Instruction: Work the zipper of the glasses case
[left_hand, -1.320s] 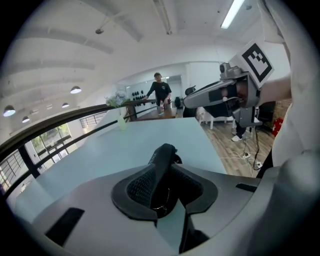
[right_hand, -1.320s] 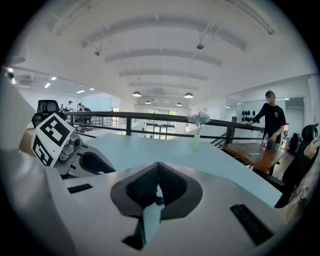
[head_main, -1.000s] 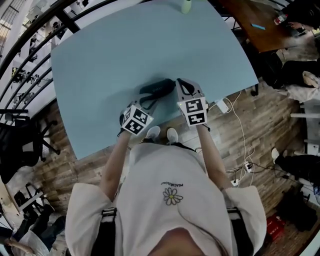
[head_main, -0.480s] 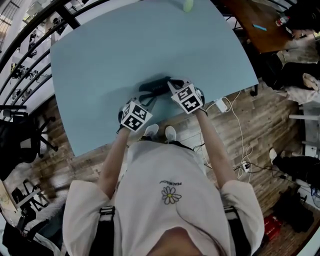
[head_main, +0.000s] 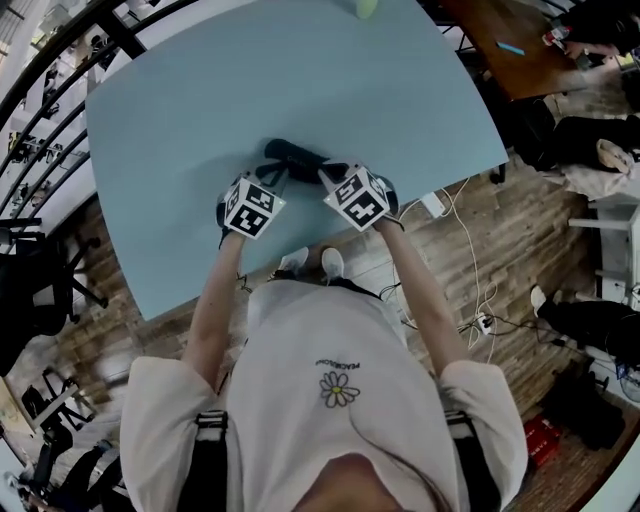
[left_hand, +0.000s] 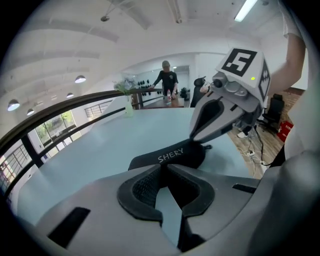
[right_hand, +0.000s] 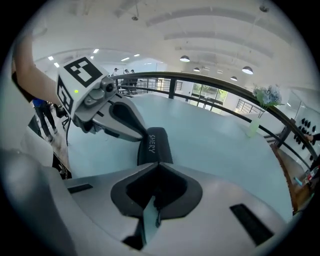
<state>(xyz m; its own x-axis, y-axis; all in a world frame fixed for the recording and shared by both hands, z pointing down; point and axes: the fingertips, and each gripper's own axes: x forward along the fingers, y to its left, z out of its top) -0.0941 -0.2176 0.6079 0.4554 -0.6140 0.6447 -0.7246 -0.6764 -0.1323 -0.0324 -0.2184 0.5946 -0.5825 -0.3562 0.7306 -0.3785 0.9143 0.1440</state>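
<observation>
A black glasses case lies near the front edge of a pale blue worktop. The left gripper, whose fingers have just been closing, appears to pinch one end to steady it. The right gripper, fingers shut and seemingly empty, rests at the other end. It likely must reopen next to catch the small zipper pull.

wear: person is wearing a cream short-sleeved T-shirt, daisy print, white shoes | straps: black straps are running over the shoulders | tools: left tool and right tool are showing grey shells, black ribbed pads, black-and-white marker cubes
</observation>
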